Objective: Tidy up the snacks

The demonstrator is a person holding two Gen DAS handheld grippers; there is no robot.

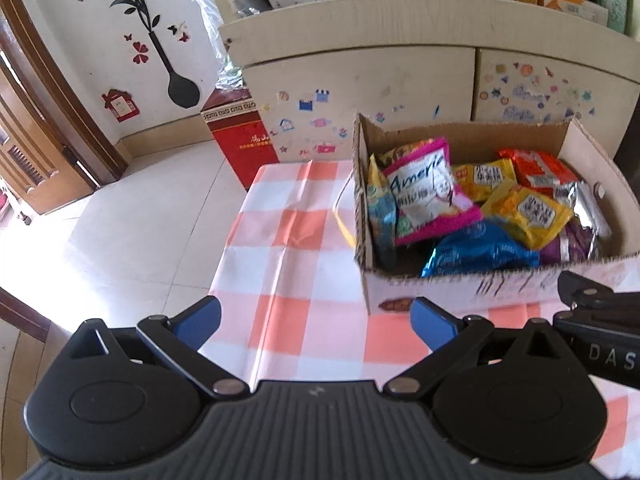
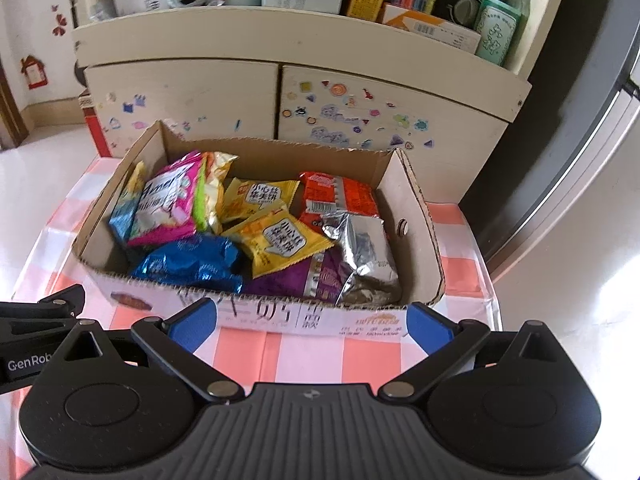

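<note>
A cardboard box stands on the checked table and holds several snack packets: a pink-and-white one, yellow ones, a blue foil one, a red one, a silver one and a purple one. My left gripper is open and empty over the tablecloth, left of the box's front. My right gripper is open and empty, just before the box's front wall. Each gripper shows at the edge of the other's view.
The table has an orange-and-white checked cloth. Behind it stands a cream cabinet with stickers and cluttered shelf. A red carton stands on the floor at left. A dark fridge side is at right.
</note>
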